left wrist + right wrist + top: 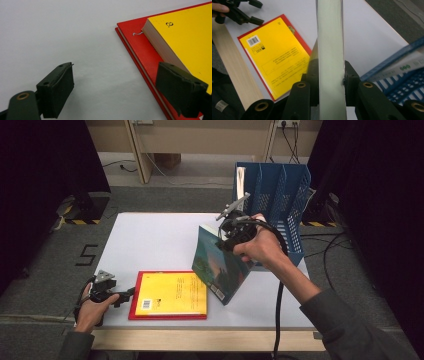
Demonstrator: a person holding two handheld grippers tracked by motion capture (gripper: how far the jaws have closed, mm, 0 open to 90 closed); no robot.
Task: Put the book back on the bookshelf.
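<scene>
My right gripper [225,240] is shut on a picture book with a teal cover [220,267], holding it tilted above the white table [150,240], just in front of the blue file rack [280,195]. In the right gripper view the pale page edge of the book [330,37] runs up between the jaws of the right gripper [330,75], which press on both covers. A yellow book [172,293] lies flat on a red book [132,312] near the front edge. My left gripper [131,292] stands open just left of them. In the left gripper view one jaw of the left gripper [115,72] is over the corner of the yellow book [190,37] and the red book [140,47].
The blue rack has several upright slots, and a white book [241,180] stands in its left one. The table's wooden front edge [200,339] runs below the books. Dark curtains hang on both sides. Cables lie on the floor at the right.
</scene>
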